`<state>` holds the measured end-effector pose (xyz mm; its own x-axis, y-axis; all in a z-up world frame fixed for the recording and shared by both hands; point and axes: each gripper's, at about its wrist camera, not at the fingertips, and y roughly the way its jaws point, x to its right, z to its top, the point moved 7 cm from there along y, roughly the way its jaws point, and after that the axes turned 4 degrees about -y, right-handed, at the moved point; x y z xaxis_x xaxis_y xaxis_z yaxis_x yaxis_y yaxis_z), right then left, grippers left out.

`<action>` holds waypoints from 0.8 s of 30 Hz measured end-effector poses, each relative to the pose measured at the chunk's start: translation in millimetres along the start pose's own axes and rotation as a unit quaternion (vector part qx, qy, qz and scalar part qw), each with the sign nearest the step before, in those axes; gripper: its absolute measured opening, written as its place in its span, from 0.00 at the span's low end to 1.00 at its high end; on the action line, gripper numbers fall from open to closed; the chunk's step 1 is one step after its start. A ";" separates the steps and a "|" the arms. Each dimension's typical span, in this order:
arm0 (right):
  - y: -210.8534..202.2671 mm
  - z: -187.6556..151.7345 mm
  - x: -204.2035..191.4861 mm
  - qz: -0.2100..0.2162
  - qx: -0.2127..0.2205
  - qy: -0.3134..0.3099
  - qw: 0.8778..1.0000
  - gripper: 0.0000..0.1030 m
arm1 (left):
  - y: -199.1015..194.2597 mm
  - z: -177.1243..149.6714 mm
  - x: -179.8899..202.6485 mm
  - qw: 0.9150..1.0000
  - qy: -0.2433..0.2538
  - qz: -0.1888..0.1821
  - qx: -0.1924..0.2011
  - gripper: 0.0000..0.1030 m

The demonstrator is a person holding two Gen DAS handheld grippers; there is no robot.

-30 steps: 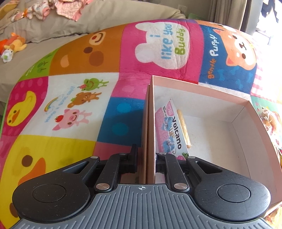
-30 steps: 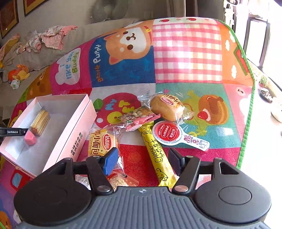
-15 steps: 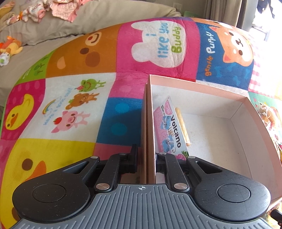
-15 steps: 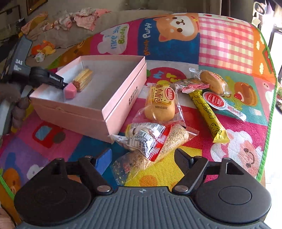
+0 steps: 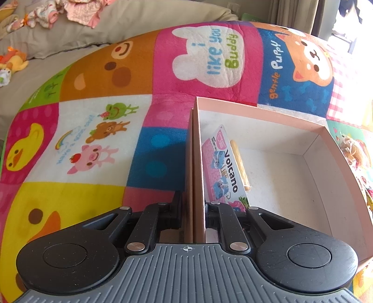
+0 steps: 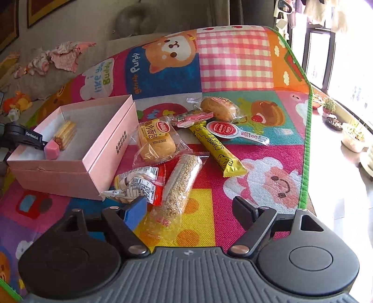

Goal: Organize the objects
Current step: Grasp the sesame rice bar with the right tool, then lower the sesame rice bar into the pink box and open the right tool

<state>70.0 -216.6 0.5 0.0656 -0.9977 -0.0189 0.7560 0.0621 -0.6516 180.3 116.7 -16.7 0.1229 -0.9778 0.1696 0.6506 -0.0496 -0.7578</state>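
Observation:
A pink box (image 6: 102, 149) stands open on the colourful mat. My left gripper (image 5: 193, 205) is shut on the box's left wall (image 5: 195, 149); it also shows in the right wrist view (image 6: 35, 139). Inside the box lie a pink "Volcano" packet (image 5: 221, 167) and wafer sticks (image 6: 65, 134). My right gripper (image 6: 190, 209) is open and empty, just above a sesame bar packet (image 6: 180, 184). Beside it lie a label-side-up snack packet (image 6: 137, 184), a bread packet (image 6: 156, 142), a yellow cheese stick (image 6: 216, 149), a bun (image 6: 219, 108), a pink packet (image 6: 193, 116) and a red round-headed packet (image 6: 235, 131).
The mat (image 6: 235, 63) covers a low surface with a green edge (image 6: 305, 139) on the right. Past that edge are a pale floor and potted plants (image 6: 352, 135). A sofa with clothes (image 5: 70, 9) and soft toys (image 5: 14, 63) lies behind.
My right gripper has swung across the snack pile and now hangs over the sesame bar. My left gripper stays clamped on the box wall, barely moved.

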 end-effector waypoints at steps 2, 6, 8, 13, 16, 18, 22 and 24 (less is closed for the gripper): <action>12.3 9.0 3.2 -0.003 0.001 0.022 1.000 0.53 | -0.4 -0.1 0.5 1.000 0.001 0.000 -0.001 0.14; 42.1 15.3 5.1 0.019 -0.027 0.057 0.998 0.51 | -1.4 -0.6 1.7 1.000 0.003 0.000 -0.004 0.14; 50.1 13.0 3.3 0.021 -0.037 0.057 0.997 0.47 | -2.0 -1.5 3.0 1.000 0.005 0.000 -0.005 0.14; 39.1 1.0 0.5 0.016 -0.054 0.027 0.998 0.28 | -2.8 -2.2 3.3 1.000 0.008 0.000 -0.007 0.14; 20.4 -8.6 7.0 0.001 -0.065 0.014 0.998 0.28 | -3.0 -2.1 2.5 1.000 0.008 -0.002 -0.007 0.14; 3.3 -12.5 10.0 0.001 -0.069 0.016 0.998 0.28 | -2.8 -1.8 2.4 1.000 0.008 -0.004 -0.008 0.14; -37.0 -2.4 1.9 0.045 -0.057 0.035 0.997 0.28 | -2.6 -1.4 1.0 1.000 0.007 -0.010 -0.011 0.13; -52.7 11.7 -10.4 0.074 -0.040 0.034 0.996 0.28 | -2.7 -1.5 0.2 1.000 0.006 -0.013 -0.012 0.13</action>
<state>37.1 -209.1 43.9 0.1261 -0.9777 -0.1678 0.6869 0.2081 -0.6963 177.4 116.4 -15.5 0.0974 -0.9783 0.1827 0.6352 -0.0802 -0.7682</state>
